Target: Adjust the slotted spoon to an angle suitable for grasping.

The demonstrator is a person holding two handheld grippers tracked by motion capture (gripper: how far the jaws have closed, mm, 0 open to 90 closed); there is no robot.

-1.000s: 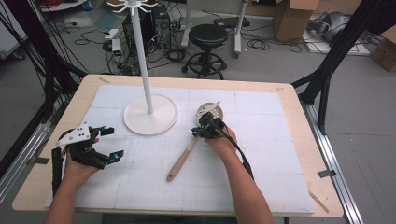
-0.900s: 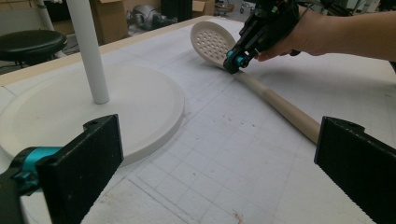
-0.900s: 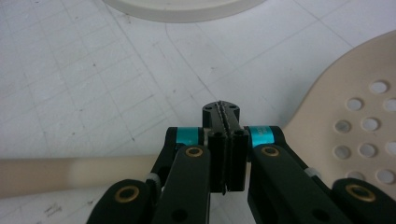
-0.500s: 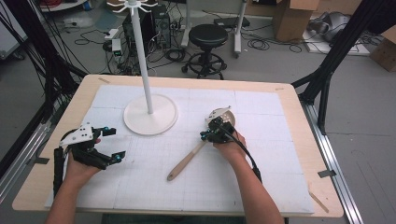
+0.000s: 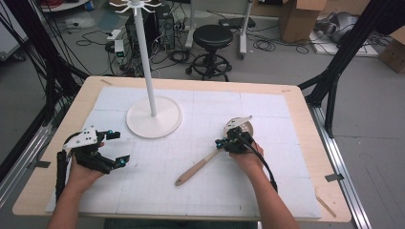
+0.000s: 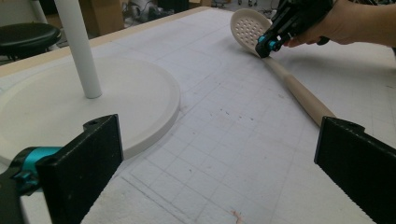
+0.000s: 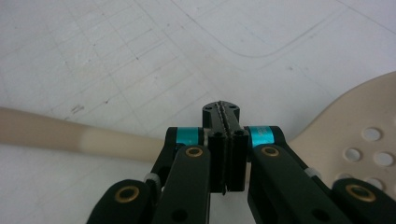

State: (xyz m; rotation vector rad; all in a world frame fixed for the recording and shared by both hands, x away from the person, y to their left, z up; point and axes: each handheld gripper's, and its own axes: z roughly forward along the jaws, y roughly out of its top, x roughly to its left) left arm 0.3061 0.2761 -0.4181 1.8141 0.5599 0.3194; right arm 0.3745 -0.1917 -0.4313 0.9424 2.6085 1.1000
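The table [image 5: 305, 143], covered by a white gridded mat [image 5: 267, 191], carries a white stand [image 5: 154, 116] at the far left, its round base flat on the mat and its pole rising to a ring of hooks at the top. Right of the stand lies the slotted spoon [image 5: 210, 160], its pale perforated bowl toward the far right and its wooden handle running back toward the near left. The right gripper [image 5: 228, 143] sits low over the spoon's neck, where bowl meets handle; in the right gripper view its jaws are pressed together with no gap, and the neck passes just beyond their tips (whether they pinch any of it cannot be told). The left gripper [image 5: 111, 149] hovers near the left edge of the mat, well apart from the spoon, its jaws wide apart and empty. The step in hand looks like taking hold of the spoon at its neck, probably to hang it on the stand. The next move would call for a firm grip there, then a lift that keeps the long handle from swinging.
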